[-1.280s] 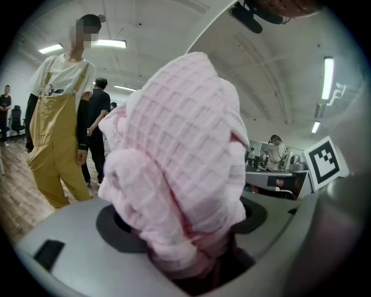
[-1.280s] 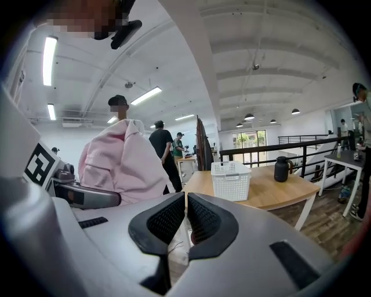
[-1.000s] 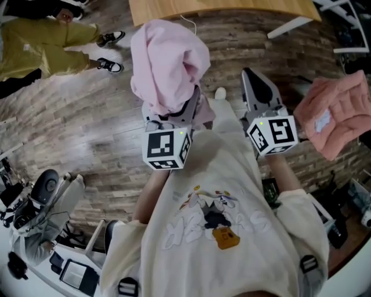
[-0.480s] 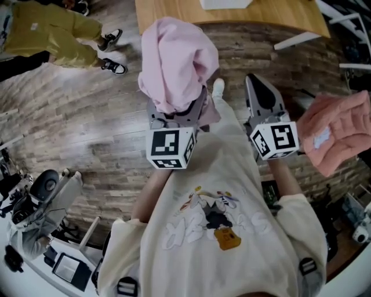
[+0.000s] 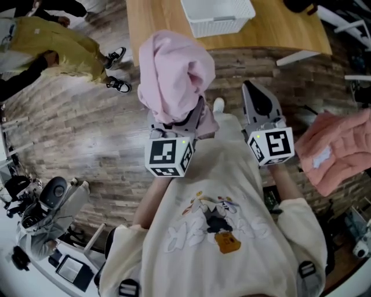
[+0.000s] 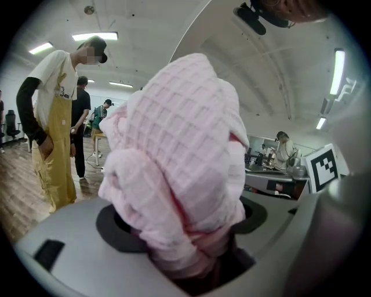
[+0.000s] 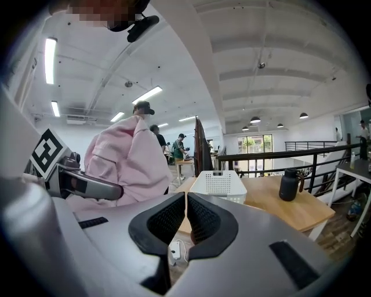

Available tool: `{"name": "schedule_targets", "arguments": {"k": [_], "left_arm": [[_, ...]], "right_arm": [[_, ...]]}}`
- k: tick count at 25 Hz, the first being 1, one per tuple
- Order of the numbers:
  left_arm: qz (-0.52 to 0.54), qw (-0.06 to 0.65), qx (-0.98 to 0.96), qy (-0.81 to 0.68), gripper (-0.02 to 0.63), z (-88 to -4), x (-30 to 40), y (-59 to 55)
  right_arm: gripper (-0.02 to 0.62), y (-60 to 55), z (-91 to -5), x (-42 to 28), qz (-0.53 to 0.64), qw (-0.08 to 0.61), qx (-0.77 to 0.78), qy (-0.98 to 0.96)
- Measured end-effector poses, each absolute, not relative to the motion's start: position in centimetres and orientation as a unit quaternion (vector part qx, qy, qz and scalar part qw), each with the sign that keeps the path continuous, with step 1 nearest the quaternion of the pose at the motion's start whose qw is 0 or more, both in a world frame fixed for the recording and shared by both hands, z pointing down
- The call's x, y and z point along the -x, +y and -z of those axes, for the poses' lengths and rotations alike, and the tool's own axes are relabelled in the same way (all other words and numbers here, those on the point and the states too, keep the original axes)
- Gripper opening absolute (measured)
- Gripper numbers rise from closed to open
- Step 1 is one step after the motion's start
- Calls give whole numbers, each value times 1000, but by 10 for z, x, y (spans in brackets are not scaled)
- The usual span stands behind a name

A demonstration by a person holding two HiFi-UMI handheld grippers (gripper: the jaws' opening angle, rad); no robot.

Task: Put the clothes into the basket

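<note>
A pale pink waffle-knit garment is bunched up between the jaws of my left gripper, which is shut on it; the cloth fills the left gripper view and hides the pads. My right gripper is held beside it, shut and empty, its black pads nearly touching. The white perforated basket stands on the wooden table ahead; in the right gripper view the basket lies beyond the jaws, with the pink garment to the left.
A salmon-pink quilted cloth lies at the right. A person in mustard-yellow clothes stands at the left on the wood floor. A dark bottle stands on the table. Equipment and cables crowd the lower left.
The table and the white basket have come into the head view from the top. Both grippers keep their hold and spacing, the left still carrying the pink garment.
</note>
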State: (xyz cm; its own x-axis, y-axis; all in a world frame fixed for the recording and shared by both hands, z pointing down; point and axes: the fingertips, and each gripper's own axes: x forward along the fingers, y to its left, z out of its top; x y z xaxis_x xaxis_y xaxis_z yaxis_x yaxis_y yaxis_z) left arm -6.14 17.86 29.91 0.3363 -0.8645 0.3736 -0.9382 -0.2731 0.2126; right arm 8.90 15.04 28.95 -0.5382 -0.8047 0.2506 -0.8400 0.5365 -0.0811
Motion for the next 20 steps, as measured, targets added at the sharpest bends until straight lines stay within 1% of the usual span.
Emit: {"name": "schedule_targets", "arguments": {"k": [5, 10, 14, 20], "left_arm": [[-93, 208, -780, -583, 376, -287, 32, 130], [-95, 207, -764, -604, 376, -289, 17, 102], [-105, 207, -754, -614, 376, -304, 15, 95], [-105, 204, -747, -623, 376, -295, 11, 76]], "right_arm": [[28, 93, -277, -110, -105, 80, -449, -884], [28, 52, -283, -128, -121, 75, -434, -889], [28, 39, -291, -129, -125, 54, -426, -894], [28, 17, -288, -125, -135, 47, -412, -900]]}}
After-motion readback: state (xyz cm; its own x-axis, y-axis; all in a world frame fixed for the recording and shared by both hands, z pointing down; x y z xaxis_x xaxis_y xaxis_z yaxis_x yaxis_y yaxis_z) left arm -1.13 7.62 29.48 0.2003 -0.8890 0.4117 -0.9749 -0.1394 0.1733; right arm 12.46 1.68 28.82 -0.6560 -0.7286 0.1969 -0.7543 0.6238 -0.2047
